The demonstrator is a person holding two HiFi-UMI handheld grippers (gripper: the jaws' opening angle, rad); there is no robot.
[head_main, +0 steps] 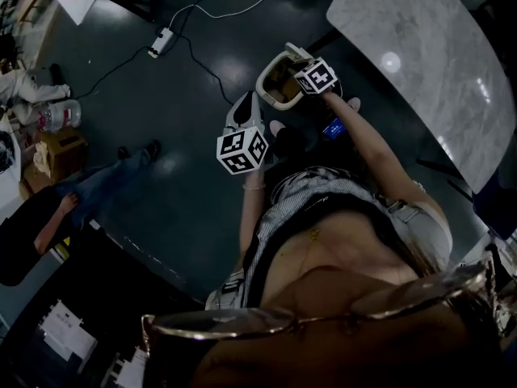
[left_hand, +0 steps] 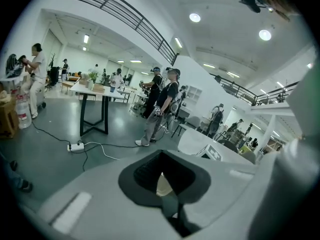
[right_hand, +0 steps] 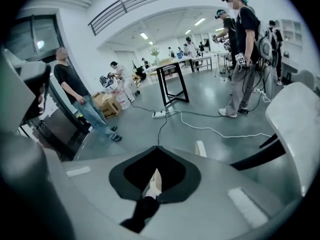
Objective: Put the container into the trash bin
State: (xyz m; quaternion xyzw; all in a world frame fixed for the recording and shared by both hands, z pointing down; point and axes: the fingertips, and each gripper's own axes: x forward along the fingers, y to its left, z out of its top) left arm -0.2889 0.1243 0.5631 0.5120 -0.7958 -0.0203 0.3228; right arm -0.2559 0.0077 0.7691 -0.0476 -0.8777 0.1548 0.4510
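Observation:
In the head view a cream-rimmed trash bin (head_main: 271, 87) stands open on the dark floor just ahead of my feet. Its inside is dark and brownish, and I cannot make out the container in it. My right gripper (head_main: 292, 52) hangs over the bin's far rim, its marker cube over the right rim. My left gripper (head_main: 245, 103) sits just left of the bin, pointing past its near corner. In the left gripper view the left gripper (left_hand: 162, 185) shows its jaws together with nothing held. The right gripper (right_hand: 154, 182) looks the same in its own view.
A grey marble tabletop (head_main: 428, 55) lies to the right of the bin. A power strip (head_main: 161, 42) with cables lies on the floor behind. A person's legs (head_main: 97, 183) and cardboard boxes (head_main: 56, 152) are at the left. People (left_hand: 162, 106) and tables (right_hand: 172, 66) stand further off.

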